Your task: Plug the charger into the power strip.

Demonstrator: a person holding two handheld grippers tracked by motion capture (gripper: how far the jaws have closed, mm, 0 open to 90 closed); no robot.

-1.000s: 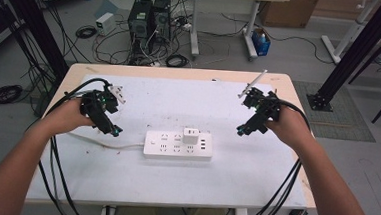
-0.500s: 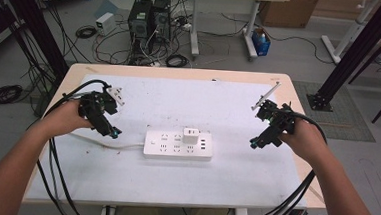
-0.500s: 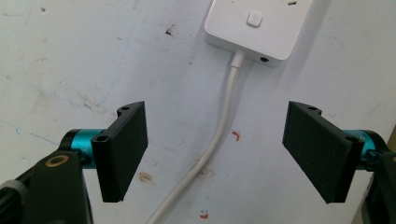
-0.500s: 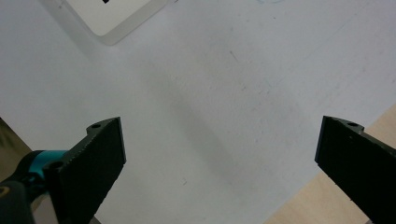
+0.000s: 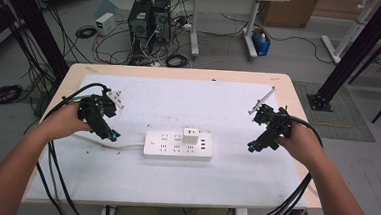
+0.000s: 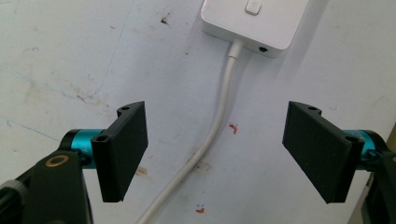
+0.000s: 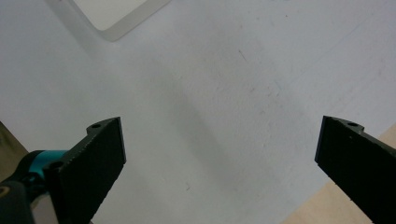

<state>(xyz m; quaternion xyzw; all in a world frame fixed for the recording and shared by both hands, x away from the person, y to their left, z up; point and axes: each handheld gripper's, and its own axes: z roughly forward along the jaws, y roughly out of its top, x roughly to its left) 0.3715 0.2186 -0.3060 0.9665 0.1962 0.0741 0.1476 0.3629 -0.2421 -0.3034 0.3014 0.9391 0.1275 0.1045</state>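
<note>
The power strip (image 5: pixel 177 146) lies flat in the middle of the white mat (image 5: pixel 224 179), a small white plug (image 5: pixel 191 135) seated in its top row. Its cord (image 6: pixel 219 116) runs out from the strip's left end and passes between the left gripper's (image 5: pixel 108 132) jaws, which stand open, touching nothing. The right gripper (image 5: pixel 254 145) hangs over bare mat well to the right of the strip, jaws wide open, the strip's corner (image 7: pixel 116 18) ahead of them.
</note>
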